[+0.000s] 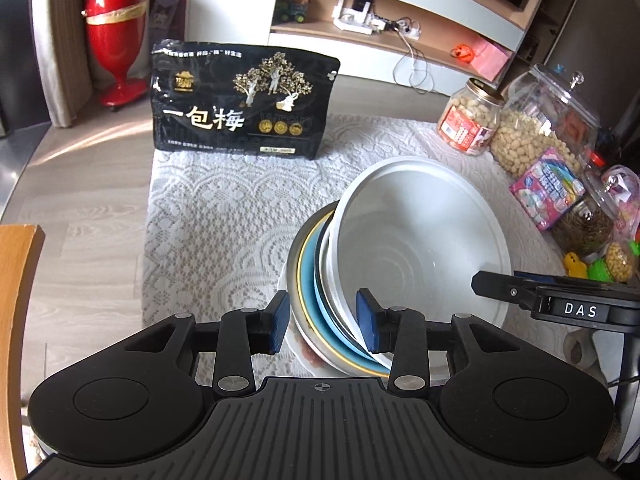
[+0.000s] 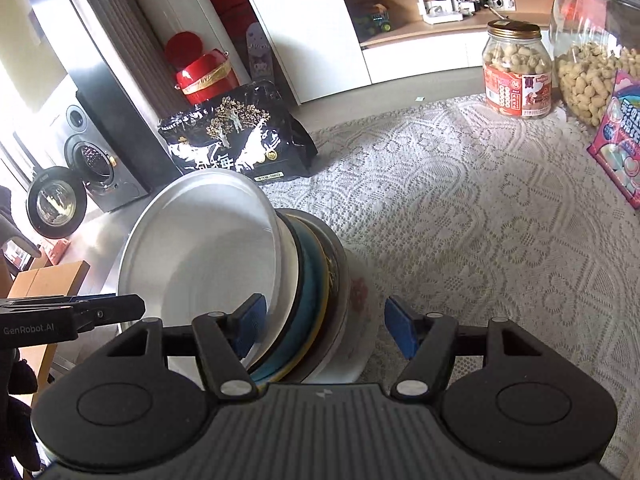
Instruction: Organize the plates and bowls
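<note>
A stack of dishes sits between both grippers: a large white bowl (image 1: pixel 420 240) (image 2: pixel 200 248) on top, then a blue plate (image 1: pixel 310 280) (image 2: pixel 308 308) with a gold rim, and a floral plate (image 2: pixel 360 296) at the bottom. My left gripper (image 1: pixel 324 320) clamps the stack's near edge, one pad under the bottom plate and one inside the bowl. My right gripper (image 2: pixel 326 330) grips the opposite edge the same way; its finger (image 1: pixel 500 284) shows at the bowl's right. The stack looks tilted in both views. I cannot tell whether it is clear of the cloth.
A lace tablecloth (image 1: pixel 224 208) covers the table. A black snack bag (image 1: pixel 240 108) stands at the far side. Peanut jars (image 1: pixel 468 120) (image 1: pixel 536 136), a pink box (image 1: pixel 548 188) and small toys crowd the right edge. A wooden chair back (image 1: pixel 20 280) is at the left.
</note>
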Action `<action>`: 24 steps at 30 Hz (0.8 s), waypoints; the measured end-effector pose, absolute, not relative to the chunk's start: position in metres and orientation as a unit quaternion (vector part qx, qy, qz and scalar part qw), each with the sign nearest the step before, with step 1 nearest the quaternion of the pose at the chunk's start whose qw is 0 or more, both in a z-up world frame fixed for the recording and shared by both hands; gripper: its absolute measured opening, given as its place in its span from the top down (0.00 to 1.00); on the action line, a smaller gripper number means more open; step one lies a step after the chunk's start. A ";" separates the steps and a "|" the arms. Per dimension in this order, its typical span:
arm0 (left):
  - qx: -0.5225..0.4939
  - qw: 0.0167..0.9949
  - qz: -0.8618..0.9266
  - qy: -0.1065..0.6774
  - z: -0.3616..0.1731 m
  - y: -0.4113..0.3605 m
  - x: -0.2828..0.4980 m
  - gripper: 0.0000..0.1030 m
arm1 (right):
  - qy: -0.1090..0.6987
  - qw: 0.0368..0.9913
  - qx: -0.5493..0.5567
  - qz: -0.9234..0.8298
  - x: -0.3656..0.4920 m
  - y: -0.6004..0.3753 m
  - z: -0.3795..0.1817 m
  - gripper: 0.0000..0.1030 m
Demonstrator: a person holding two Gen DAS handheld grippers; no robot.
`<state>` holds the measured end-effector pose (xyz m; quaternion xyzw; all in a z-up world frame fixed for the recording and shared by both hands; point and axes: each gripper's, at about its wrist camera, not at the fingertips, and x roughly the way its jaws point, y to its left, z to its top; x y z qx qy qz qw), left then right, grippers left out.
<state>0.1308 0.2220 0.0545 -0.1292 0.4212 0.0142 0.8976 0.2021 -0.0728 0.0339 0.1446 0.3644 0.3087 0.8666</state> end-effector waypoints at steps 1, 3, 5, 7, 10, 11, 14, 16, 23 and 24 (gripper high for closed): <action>-0.126 0.903 0.024 0.411 0.058 0.219 0.125 0.63 | 0.350 0.870 0.145 0.316 0.195 -0.075 0.035 0.36; -0.114 0.918 0.045 0.378 0.069 0.210 0.109 0.63 | 0.314 0.882 0.137 0.323 0.177 -0.079 0.041 0.36; -0.111 0.932 0.059 0.340 0.079 0.198 0.091 0.63 | 0.287 0.892 0.130 0.325 0.161 -0.085 0.045 0.36; -0.120 0.943 0.067 0.302 0.083 0.187 0.071 0.63 | 0.271 0.896 0.133 0.326 0.145 -0.094 0.047 0.35; -0.141 0.957 0.084 0.241 0.071 0.167 0.033 0.67 | 0.249 0.904 0.126 0.323 0.117 -0.105 0.040 0.33; -0.141 0.960 0.090 0.224 0.062 0.158 0.021 0.68 | 0.240 0.909 0.115 0.321 0.107 -0.107 0.036 0.32; -0.136 0.963 0.090 0.214 0.035 0.134 -0.004 0.79 | 0.220 0.922 0.079 0.309 0.075 -0.109 0.019 0.32; -0.128 0.964 0.081 0.216 0.022 0.120 -0.018 0.82 | 0.215 0.924 0.080 0.307 0.057 -0.114 0.006 0.32; -0.125 0.971 0.071 0.193 0.007 0.089 -0.050 0.84 | 0.195 0.926 0.068 0.315 0.018 -0.112 -0.020 0.32; -0.118 0.971 0.070 0.197 0.007 0.084 -0.050 0.84 | 0.188 0.928 0.068 0.315 0.015 -0.112 -0.019 0.32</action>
